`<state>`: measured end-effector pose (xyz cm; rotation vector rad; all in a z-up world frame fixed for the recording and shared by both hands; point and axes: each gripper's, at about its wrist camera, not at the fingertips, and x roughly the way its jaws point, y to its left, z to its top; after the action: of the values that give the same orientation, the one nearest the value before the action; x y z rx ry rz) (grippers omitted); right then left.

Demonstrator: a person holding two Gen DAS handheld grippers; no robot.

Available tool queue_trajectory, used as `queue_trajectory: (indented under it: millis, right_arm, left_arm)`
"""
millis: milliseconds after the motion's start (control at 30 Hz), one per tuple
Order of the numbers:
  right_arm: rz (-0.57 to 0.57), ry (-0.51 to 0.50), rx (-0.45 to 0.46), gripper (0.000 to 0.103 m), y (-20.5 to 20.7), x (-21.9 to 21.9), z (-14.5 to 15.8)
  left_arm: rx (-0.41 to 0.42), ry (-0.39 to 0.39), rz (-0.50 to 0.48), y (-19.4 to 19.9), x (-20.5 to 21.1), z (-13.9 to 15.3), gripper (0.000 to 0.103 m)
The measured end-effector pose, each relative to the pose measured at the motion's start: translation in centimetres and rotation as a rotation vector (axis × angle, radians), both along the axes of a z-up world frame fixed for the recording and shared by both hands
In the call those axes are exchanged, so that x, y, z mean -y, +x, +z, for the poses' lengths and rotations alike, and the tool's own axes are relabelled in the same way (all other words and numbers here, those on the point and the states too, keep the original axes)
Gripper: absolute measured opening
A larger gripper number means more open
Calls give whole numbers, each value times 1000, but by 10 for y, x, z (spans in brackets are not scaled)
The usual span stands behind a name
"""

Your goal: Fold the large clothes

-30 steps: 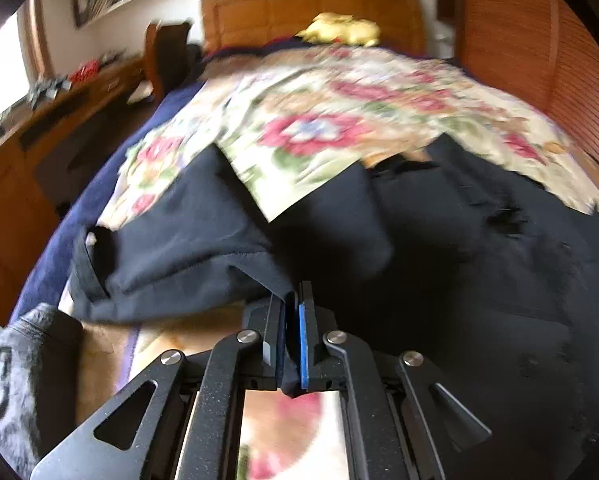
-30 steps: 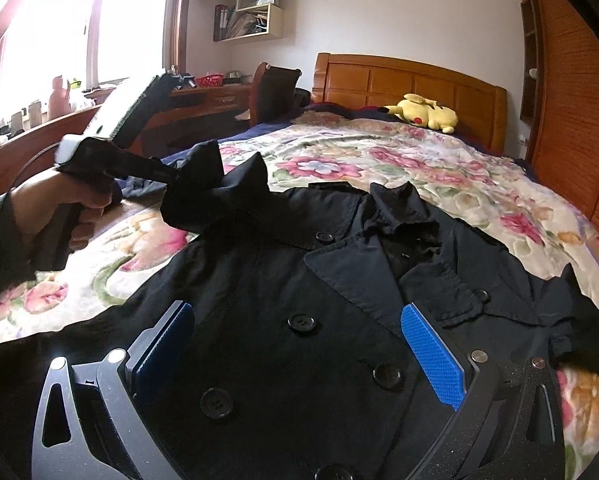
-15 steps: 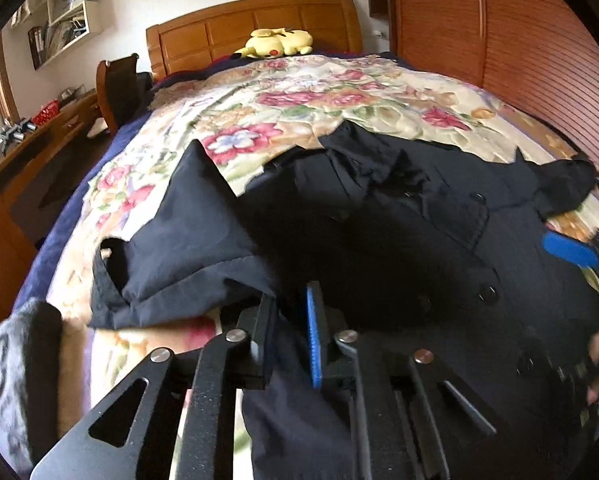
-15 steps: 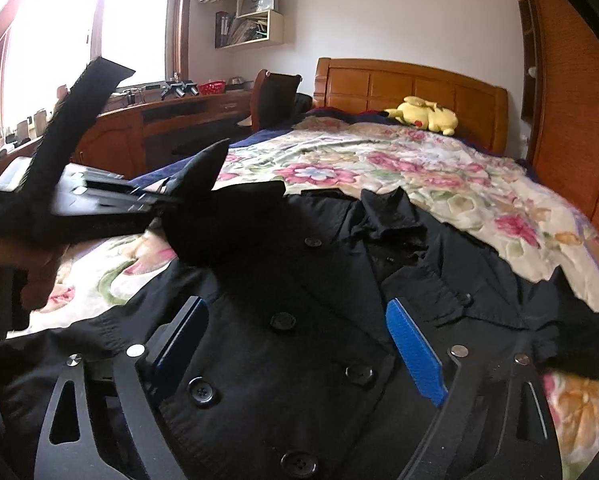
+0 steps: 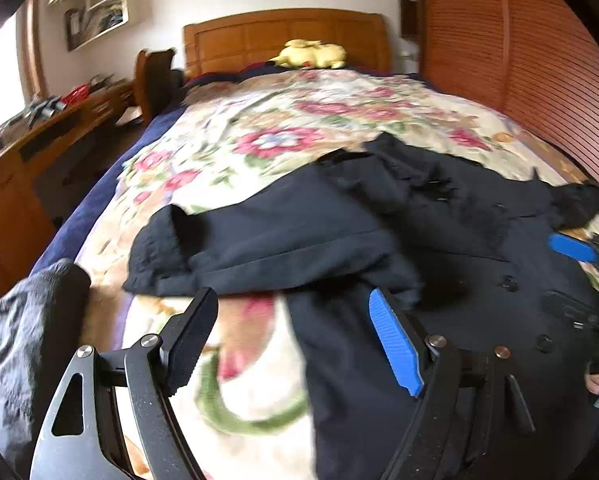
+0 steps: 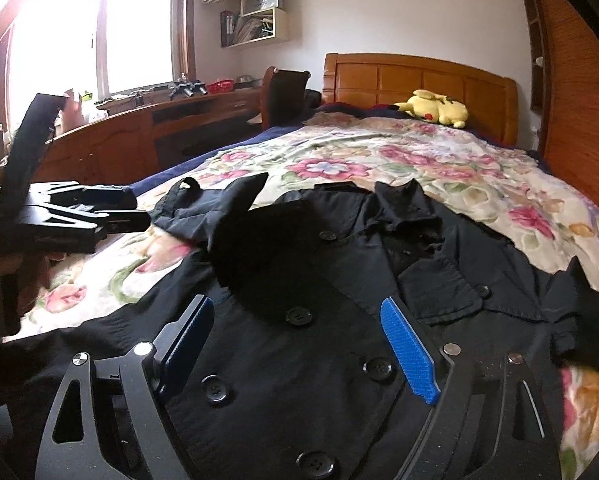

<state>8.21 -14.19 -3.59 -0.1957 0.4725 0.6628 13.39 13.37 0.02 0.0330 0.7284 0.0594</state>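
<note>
Both grippers hovering spread over black coat (image 6: 299, 360) on bed (image 6: 419, 160).
Left gripper (image 5: 295, 336) jaws just opening, empty, sleeve (image 5: 267, 248) lying at 12 o'clock; right gripper (image 6: 299, 340) wide, pinching nothing.

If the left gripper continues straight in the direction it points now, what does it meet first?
Probably the dark sleeve of the black coat, lying folded across just ahead of the left gripper, whose open jaws hold nothing. Depth is unclear, so it might touch the floral bedspread below first.
</note>
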Motion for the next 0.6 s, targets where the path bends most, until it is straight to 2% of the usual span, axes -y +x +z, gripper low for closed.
queue_trajectory:
  millis: [67, 200, 333, 500, 600]
  right_arm:
    - [0, -5, 5, 87, 0, 0, 0]
    - [11, -11, 0, 87, 0, -2, -1]
    - [10, -28, 2, 87, 0, -5, -3]
    - [8, -37, -3, 87, 2, -7, -4]
    - [7, -42, -6, 87, 2, -8, -5]
  left_arm:
    - [-11, 12, 18, 7, -9, -9, 79]
    - [-103, 22, 46, 31, -34, -39, 79]
    - [-148, 41, 87, 48, -49, -60, 79]
    - [-173, 72, 118, 67, -58, -73, 79]
    - [-187, 127, 134, 79, -61, -78, 79]
